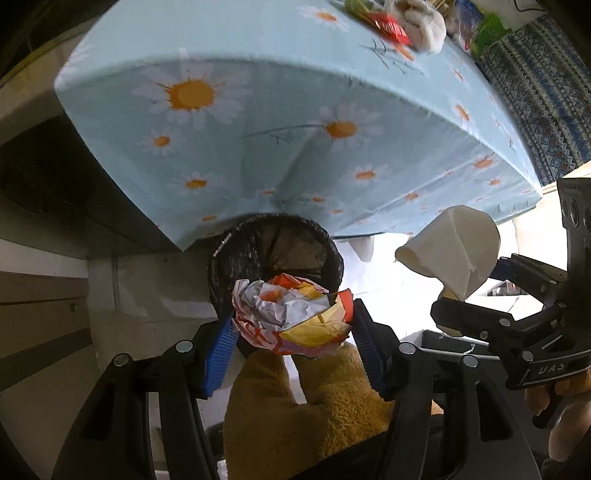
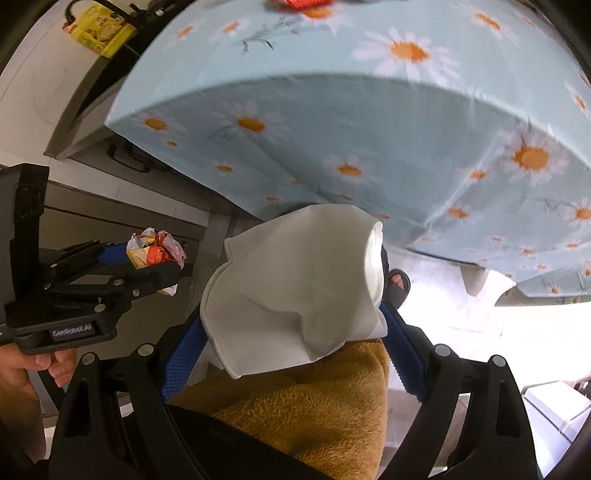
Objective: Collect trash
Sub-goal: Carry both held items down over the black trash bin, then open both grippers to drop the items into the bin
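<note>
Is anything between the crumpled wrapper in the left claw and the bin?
Nothing visible. The crumpled wrapper, clamped in the left claw, hangs in front of the black-lined bin's open mouth, with no object between them.

1. This is a lived-in home, most likely a dining or kitchen corner.
2. The bench (image 1: 229, 122) is covered with a light blue cloth printed with white and orange daisies, a household tablecloth.
3. Food packets, among them a red wrapper (image 1: 392, 26), and a crumpled white cloth (image 1: 424, 22) lie at the bench's far end.
4. A small bin lined with a black bag (image 1: 273, 251) stands on the pale floor below the bench edge.
5. A blue patterned woven fabric (image 1: 535, 96) hangs beyond the bench.
6. A yellow printed box (image 2: 101, 31) sits on a dark unit by the wall.
7. A sandalled foot (image 2: 397, 282) rests on the floor.
</note>
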Demonstrator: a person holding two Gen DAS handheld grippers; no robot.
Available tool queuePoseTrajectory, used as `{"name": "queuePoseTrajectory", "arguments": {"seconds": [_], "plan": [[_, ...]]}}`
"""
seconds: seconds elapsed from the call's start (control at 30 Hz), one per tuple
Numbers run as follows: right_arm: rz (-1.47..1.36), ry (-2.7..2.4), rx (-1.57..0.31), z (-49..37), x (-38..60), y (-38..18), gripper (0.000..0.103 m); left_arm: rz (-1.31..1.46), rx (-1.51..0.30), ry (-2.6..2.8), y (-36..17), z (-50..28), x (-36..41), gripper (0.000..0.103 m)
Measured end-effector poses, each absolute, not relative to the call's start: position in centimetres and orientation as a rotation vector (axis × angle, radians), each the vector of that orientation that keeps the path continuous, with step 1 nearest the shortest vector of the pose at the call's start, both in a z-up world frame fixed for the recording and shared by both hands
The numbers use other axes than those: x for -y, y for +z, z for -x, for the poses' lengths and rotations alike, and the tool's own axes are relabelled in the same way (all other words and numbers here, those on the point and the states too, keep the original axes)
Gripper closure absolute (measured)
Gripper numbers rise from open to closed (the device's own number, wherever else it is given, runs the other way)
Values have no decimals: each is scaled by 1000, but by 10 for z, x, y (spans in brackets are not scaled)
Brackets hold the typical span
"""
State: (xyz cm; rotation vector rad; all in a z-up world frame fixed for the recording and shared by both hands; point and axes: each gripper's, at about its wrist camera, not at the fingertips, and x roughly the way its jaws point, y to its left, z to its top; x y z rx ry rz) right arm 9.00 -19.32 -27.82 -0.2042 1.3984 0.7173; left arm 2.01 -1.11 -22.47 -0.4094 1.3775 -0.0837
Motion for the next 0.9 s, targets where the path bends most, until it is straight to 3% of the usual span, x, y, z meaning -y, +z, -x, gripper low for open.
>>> {"name": "queuePoseTrajectory", "arguments": {"seconds": [0.07,0.57,0.9], "plan": [[230,706,-1376,-89,188,-274,14,415,-1377,-73,-224,-22,10,38],[129,693,-1368,-103,217,-255,13,393,-1388,-68,-213,-34,14,38],[102,708,-1204,-99,228,-193,13,338,-1270,-64,-153,-40,15,38]]}}
